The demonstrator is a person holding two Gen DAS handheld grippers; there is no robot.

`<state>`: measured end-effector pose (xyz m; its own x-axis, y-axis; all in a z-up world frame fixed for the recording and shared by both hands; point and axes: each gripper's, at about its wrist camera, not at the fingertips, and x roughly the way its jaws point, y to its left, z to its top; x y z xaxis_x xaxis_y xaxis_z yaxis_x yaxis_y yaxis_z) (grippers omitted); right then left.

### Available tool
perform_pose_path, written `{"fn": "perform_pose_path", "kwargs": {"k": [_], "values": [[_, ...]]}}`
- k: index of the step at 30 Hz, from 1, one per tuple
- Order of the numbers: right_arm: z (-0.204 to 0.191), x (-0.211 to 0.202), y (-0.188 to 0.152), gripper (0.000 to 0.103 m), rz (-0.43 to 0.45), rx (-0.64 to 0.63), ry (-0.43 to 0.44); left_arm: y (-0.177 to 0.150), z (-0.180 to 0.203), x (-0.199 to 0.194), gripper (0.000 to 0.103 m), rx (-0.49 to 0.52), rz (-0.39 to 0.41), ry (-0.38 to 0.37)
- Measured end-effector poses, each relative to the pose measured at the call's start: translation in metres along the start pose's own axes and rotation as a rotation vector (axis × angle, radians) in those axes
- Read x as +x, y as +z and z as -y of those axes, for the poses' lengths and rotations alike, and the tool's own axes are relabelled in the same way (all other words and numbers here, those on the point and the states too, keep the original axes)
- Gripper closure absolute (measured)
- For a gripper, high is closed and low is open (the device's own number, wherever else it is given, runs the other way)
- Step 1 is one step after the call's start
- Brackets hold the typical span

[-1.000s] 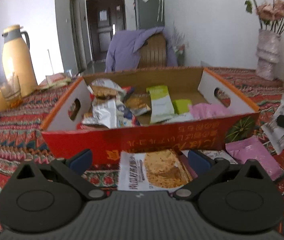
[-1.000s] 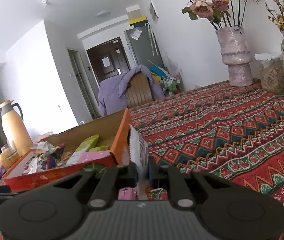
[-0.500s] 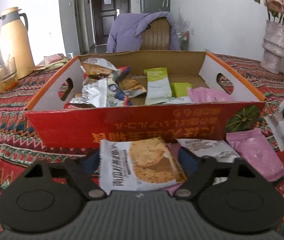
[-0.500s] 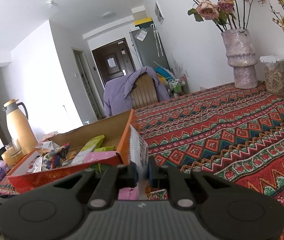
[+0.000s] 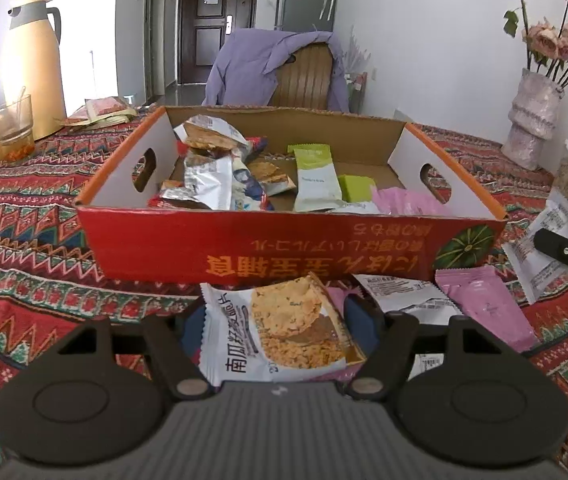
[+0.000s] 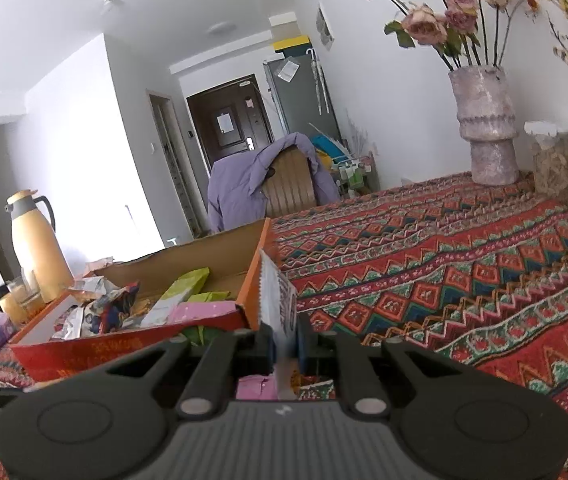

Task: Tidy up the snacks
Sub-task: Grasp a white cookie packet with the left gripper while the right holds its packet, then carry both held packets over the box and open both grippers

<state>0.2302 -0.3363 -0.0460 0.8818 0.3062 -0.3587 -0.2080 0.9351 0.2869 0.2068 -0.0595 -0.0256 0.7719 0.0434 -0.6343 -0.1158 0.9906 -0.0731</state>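
An open red cardboard box [image 5: 268,248] with several snack packets inside stands on the patterned cloth; it also shows at the left of the right wrist view [image 6: 124,352]. Just in front of it, my left gripper [image 5: 276,320] is closing its jaws on a white cracker packet [image 5: 284,332], whose side edges meet the blue pads [image 5: 357,326] and which bows upward. My right gripper [image 6: 284,344] is shut on a thin white packet [image 6: 280,304] held edge-on by the box's right end. The left wrist view shows that packet [image 5: 543,240] at the far right.
A pink packet [image 5: 483,312] and a white packet [image 5: 403,296] lie on the cloth right of the left gripper. A yellow thermos [image 5: 32,68] and a glass [image 5: 12,124] stand far left. Vases [image 6: 487,128] stand far right. A chair with a purple jacket [image 5: 276,68] is behind the box.
The left gripper's jaws have narrowed from wide apart onto the cracker packet, which now sits raised and bowed between the pads. The right gripper still holds its white packet.
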Motion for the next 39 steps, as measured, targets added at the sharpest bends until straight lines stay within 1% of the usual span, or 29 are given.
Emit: {"fn": "perform_pose_path", "kwargs": {"k": [5,9,12,15,19,22,30,34,39], "values": [[-0.012,-0.017,0.008,0.093,0.029,-0.032,-0.001,0.002,-0.009,-0.018,0.031,0.003,0.027,-0.037],[-0.028,-0.031,0.019,0.093,0.060,-0.069,0.017,0.009,-0.013,-0.031,0.031,0.016,0.056,-0.061],[-0.042,-0.036,0.030,0.093,0.077,-0.094,0.038,0.019,-0.013,-0.039,0.031,0.020,0.088,-0.081],[-0.056,-0.033,0.039,0.093,0.079,-0.114,0.049,0.033,-0.012,-0.046,0.031,0.033,0.124,-0.082],[-0.070,-0.021,0.051,0.093,0.080,-0.119,0.061,0.052,-0.006,-0.048,0.031,0.060,0.177,-0.071],[-0.080,-0.009,0.060,0.093,0.074,-0.127,0.065,0.066,-0.003,-0.044,0.031,0.071,0.198,-0.054],[-0.105,0.029,0.074,0.093,0.045,-0.173,0.053,0.096,-0.005,-0.021,0.031,0.047,0.201,-0.029],[-0.114,0.052,0.077,0.093,0.015,-0.186,0.040,0.109,-0.005,-0.004,0.031,0.046,0.203,0.004],[-0.122,0.081,0.071,0.093,-0.037,-0.200,0.024,0.116,-0.008,0.019,0.031,0.032,0.192,0.049]]}}
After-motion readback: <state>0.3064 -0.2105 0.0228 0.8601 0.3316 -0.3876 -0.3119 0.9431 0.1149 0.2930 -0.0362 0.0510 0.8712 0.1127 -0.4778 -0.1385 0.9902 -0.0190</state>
